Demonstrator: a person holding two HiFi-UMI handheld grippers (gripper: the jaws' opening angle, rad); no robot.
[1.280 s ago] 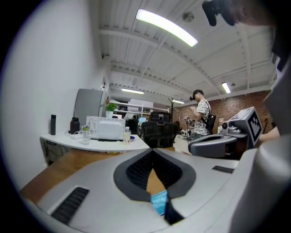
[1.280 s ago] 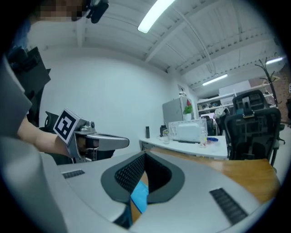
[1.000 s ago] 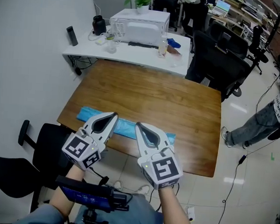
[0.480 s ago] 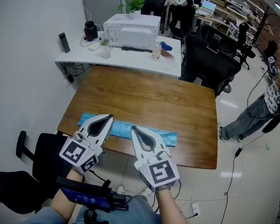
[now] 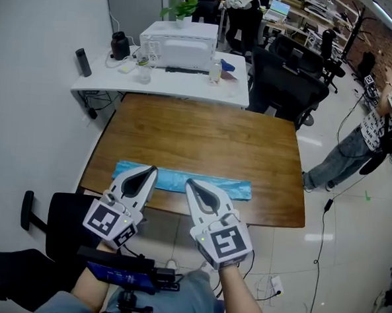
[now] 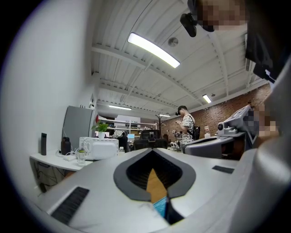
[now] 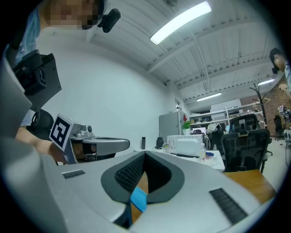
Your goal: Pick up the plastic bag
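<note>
A long, flat, light blue plastic bag [image 5: 228,187] lies along the near edge of the brown wooden table [image 5: 204,136]. My left gripper [image 5: 153,170] is shut and empty, its tip over the left part of the bag. To its right, my right gripper [image 5: 189,182] is also shut and empty, with its tip at the bag's near edge. In the left gripper view the jaws [image 6: 152,149] meet, and a strip of the bag [image 6: 160,207] shows through the gap behind them. In the right gripper view the closed jaws [image 7: 144,154] frame a piece of the blue bag [image 7: 138,199].
Beyond the table, a white desk [image 5: 108,81] carries a white appliance [image 5: 178,44], a bottle and small items. Black office chairs [image 5: 287,79] stand at the back right. A person [image 5: 377,124] stands on the floor to the right. Another black chair [image 5: 56,220] is at the near left.
The head view has drifted, so the table and bag show more fully and a little lower. Both grippers stay shut and keep about the same place over the bag's near edge.
</note>
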